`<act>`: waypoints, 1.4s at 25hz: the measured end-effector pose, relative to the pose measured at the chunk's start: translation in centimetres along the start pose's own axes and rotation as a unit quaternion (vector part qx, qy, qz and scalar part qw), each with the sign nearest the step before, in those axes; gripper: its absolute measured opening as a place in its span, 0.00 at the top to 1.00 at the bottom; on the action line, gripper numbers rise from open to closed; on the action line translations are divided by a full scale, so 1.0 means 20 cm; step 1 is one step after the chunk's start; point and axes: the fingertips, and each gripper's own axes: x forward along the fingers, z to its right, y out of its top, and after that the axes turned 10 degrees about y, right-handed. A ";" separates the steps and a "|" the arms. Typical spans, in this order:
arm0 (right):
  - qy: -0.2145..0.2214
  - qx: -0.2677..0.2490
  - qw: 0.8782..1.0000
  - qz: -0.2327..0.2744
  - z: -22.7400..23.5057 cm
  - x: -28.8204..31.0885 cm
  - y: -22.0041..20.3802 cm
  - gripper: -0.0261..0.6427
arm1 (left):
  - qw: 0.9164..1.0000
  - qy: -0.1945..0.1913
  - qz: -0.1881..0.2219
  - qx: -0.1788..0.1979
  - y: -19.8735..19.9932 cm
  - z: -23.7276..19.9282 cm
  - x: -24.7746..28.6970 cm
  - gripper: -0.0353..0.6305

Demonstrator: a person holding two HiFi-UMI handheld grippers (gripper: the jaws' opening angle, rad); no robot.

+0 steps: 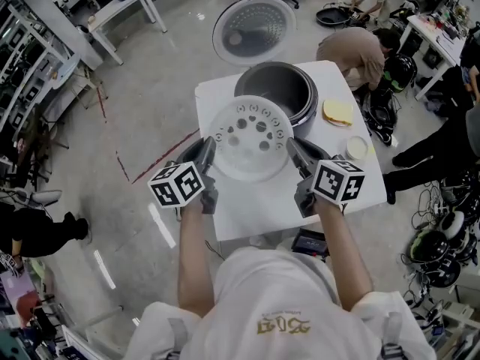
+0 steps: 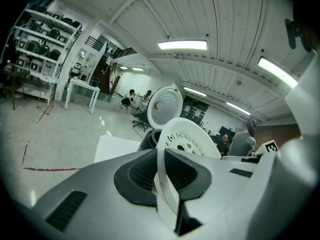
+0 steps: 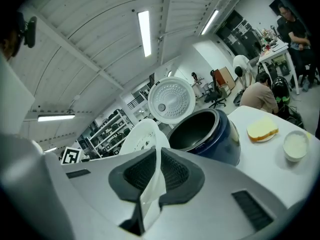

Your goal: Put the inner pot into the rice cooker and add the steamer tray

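Note:
A white steamer tray [image 1: 251, 137] with round holes hangs tilted just above the table, in front of the rice cooker [image 1: 277, 88]. My left gripper [image 1: 208, 147] is shut on the tray's left rim and my right gripper [image 1: 292, 147] on its right rim. In the left gripper view the rim of the steamer tray [image 2: 187, 139] is pinched between the dark pads of the left gripper [image 2: 162, 169]. In the right gripper view the right gripper [image 3: 156, 171] clamps the thin rim of the tray [image 3: 142, 136] the same way. The dark blue cooker [image 3: 205, 131] stands open, a dark inner pot inside and its lid [image 1: 253, 30] raised.
The white table [image 1: 247, 208] also carries a yellow slice on a plate [image 1: 338, 112] and a small white bowl [image 1: 357, 148] at the right. People crouch and work on the floor beyond the table's right side. Cables and gear lie to the right.

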 end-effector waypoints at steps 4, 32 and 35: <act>-0.002 0.008 1.000 -0.006 0.10 -0.02 0.08 0.90 | 1.000 0.004 -0.004 -0.005 0.02 0.08 0.11 0.86; 0.017 0.013 1.000 -0.012 0.49 0.19 0.48 0.91 | 0.999 0.028 0.006 -0.023 0.19 0.21 0.58 0.86; 0.015 0.010 1.000 -0.014 0.54 0.20 0.52 0.91 | 0.999 0.030 0.005 -0.023 0.20 0.23 0.64 0.86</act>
